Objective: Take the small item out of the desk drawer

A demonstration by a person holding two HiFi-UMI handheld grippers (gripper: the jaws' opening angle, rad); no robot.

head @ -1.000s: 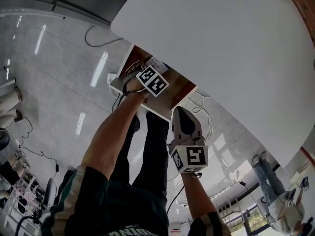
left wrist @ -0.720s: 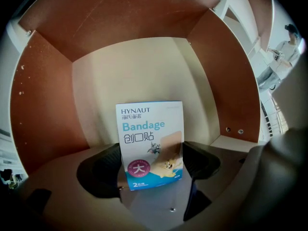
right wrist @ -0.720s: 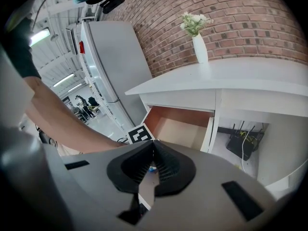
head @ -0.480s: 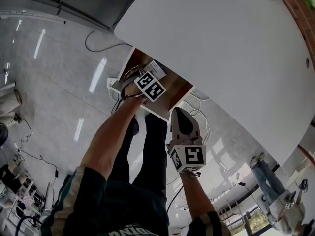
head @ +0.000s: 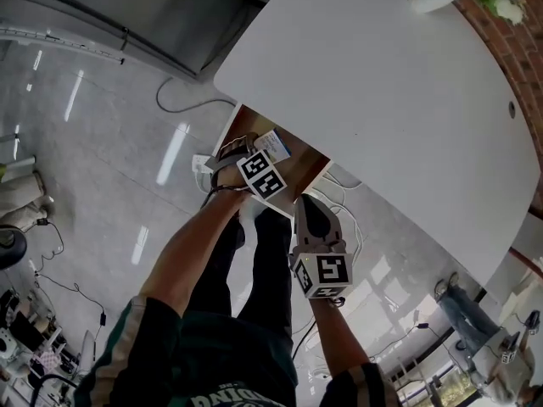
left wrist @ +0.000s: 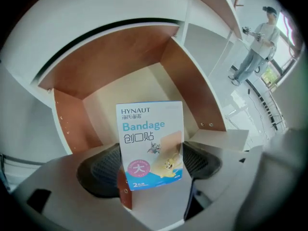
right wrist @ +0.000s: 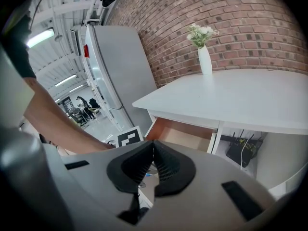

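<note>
A small white-and-blue bandage box [left wrist: 150, 143] stands upright between the pads of my left gripper [left wrist: 151, 163], which is shut on it. Behind it lies the open drawer [left wrist: 139, 88] with brown side walls and a pale bottom. In the head view the left gripper [head: 259, 161] holds the bandage box [head: 273, 145] above the open drawer [head: 310, 155] at the near edge of the white desk [head: 382, 91]. My right gripper [head: 307, 200] hangs just in front of the drawer, jaws shut and empty. Its own view shows the right gripper [right wrist: 153, 163] shut, with the drawer [right wrist: 180, 131] beyond it.
A white vase with flowers [right wrist: 204, 57] stands on the desk by the brick wall. A grey fridge [right wrist: 115, 76] is at the desk's left. A router and cables [right wrist: 240, 150] sit under the desk. Cables [head: 182, 100] trail on the floor. A person [left wrist: 260, 37] stands far off.
My left gripper has drawn back toward the drawer's front with the bandage box in it. The head view has tilted, so more of the desk and the vase show. The right gripper has barely moved.
</note>
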